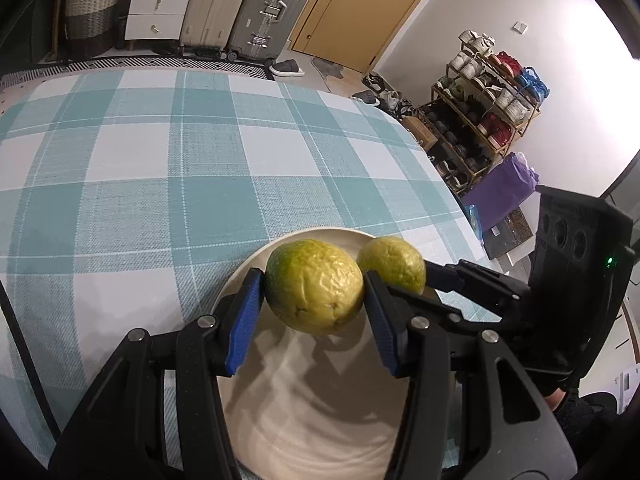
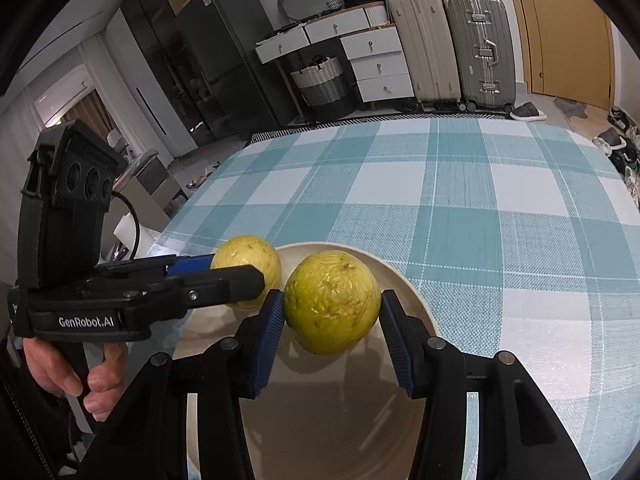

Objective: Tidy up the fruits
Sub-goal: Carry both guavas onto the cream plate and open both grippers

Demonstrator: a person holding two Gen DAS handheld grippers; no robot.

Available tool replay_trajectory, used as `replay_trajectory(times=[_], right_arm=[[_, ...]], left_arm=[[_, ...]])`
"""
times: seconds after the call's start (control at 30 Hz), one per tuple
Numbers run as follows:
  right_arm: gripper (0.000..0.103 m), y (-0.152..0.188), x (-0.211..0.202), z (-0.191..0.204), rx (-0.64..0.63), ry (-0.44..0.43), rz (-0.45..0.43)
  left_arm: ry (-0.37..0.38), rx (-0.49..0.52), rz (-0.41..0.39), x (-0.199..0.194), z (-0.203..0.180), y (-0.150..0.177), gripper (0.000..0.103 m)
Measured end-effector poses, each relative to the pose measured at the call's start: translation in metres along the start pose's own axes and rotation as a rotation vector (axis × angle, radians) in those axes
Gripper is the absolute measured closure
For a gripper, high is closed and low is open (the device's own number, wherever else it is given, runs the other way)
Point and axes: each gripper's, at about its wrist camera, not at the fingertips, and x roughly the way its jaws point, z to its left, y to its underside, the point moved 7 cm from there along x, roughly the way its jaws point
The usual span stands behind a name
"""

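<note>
Right wrist, "GenRobot.AI" on left tool (image 2: 240, 276)

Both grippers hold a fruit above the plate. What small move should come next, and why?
Probably lower both a little, then open. The left gripper and right gripper each clamp a fruit over the plate, and a shadow under each suggests that neither rests on it yet.

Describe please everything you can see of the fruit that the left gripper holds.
The fruit is round, yellow-green, with wrinkled, dimpled skin and a few small brown marks. The left gripper clamps it between its blue pads, one on each side. It hangs above the cream plate and casts a shadow there; no contact with the plate shows. A similar second fruit, held by the right gripper, is close beside it.
</note>
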Motion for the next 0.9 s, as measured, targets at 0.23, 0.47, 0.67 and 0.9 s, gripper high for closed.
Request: replay_trajectory(times=[0.23,0.47,0.67,0.9], right_arm=[[0.053,0.002,0.009,-0.003,0.001,-0.008,0.007],[0.050,-0.001,0.007,-0.002,-0.010,0.004,-0.024],[0.041,-0.004,-0.015,0.000,-0.012,0.023,-0.060],[0.021,-0.001,-0.067,0.011,-0.017,0.061,-0.149]], left_arm=[[0.017,-0.032,0.020,0.011,0.004,-0.002,0.055],[-0.014,-0.041,0.032,0.012,0.005,0.000,0.054],[-0.058,-0.038,-0.004,-0.012,0.001,0.003,0.047],[-0.144,0.020,-0.048,-0.051,-0.013,0.020,0.043]])
